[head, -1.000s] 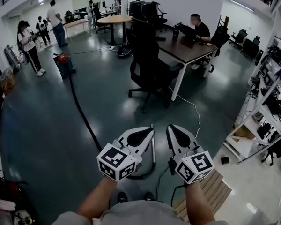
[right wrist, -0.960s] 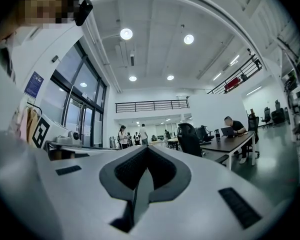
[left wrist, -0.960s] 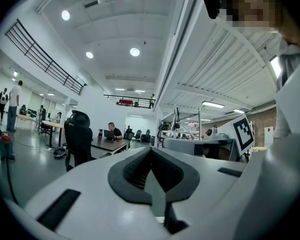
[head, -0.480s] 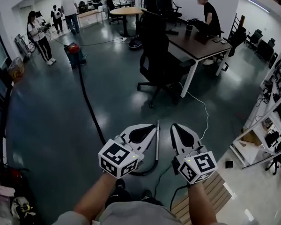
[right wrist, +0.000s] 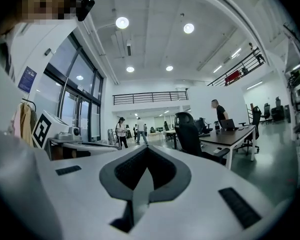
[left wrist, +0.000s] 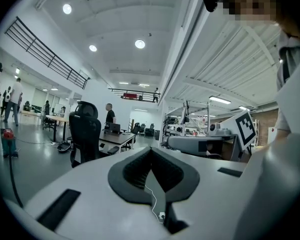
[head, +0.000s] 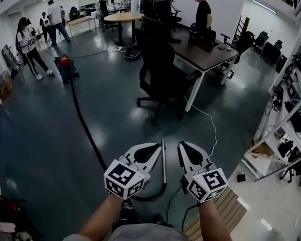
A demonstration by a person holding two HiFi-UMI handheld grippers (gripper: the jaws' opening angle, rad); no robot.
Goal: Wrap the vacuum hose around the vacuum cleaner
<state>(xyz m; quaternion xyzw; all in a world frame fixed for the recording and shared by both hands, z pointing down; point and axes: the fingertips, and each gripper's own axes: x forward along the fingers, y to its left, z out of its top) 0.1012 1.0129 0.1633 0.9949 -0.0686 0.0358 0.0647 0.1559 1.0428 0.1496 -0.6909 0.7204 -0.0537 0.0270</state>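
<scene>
Hose (head: pixel 89 130) just trailing across the floor (head: pixel 40 144)
Left gripper (head: pixel 157 146), right gripper (head: pixel 182 145): jaws closed, empty; vacuum cleaner (head: pixel 66 67) far left.

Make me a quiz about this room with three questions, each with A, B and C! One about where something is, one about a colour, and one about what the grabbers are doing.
1. Where is the vacuum cleaner?
A. On the desk
B. Far off on the floor
C. Between the grippers

2. What colour is the hose?
A. Yellow
B. Pink
C. Black

3. How are the left gripper and the right gripper?
A. Both shut, holding nothing
B. Both wide open
C. Both shut on the hose

Answers:
1 B: it stands on the floor at the upper left of the head view.
2 C: a black line runs from the vacuum cleaner toward the grippers.
3 A: each gripper view shows its jaws together with nothing between them.
</scene>
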